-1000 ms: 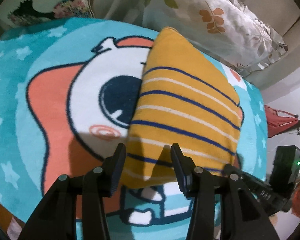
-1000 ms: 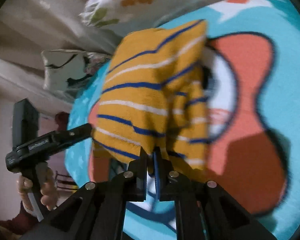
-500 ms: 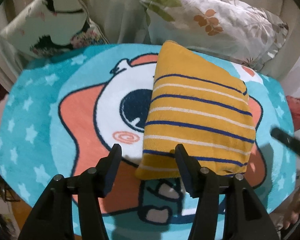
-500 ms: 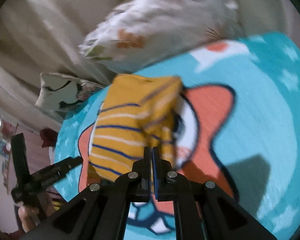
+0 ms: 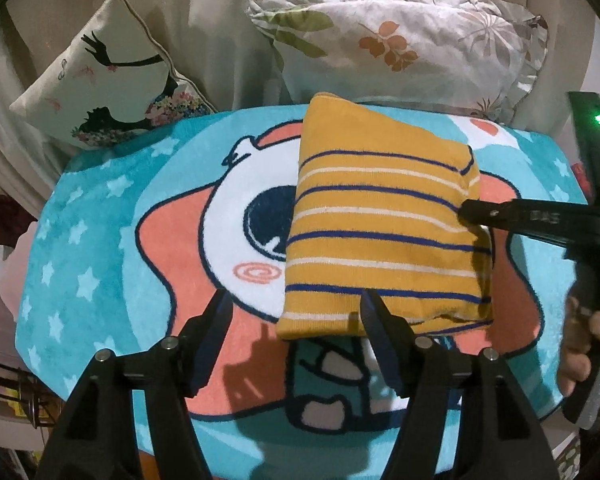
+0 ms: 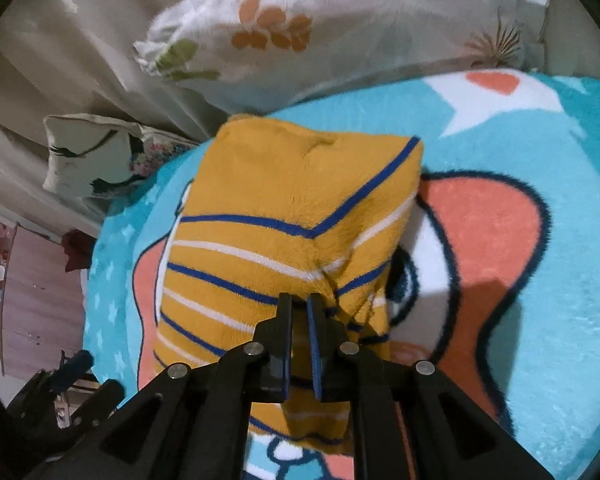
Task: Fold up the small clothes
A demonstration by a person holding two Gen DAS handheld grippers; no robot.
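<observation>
- The yellow striped top (image 5: 384, 216) lies folded into a neat block in the middle of the left wrist picture, on the blue cartoon blanket (image 5: 100, 240).
- It looks soft, fluffy and light. It bends easily and does not break. I think it flops if you lift it by one corner.
- The left gripper (image 5: 296, 320) is at the bottom of that picture. Its jaws have just been opening and stand wide apart. Its right finger is over the top's near edge, but nothing is squeezed.
- The right gripper (image 6: 299, 308) is low in the middle of its own picture, at the top's side edge. Its jaws have just opened a tiny bit and hold nothing.
- A good place to grab is a thick folded edge, so all layers come together.
- Two pillows (image 5: 400, 48) sit at the top of the picture.
</observation>
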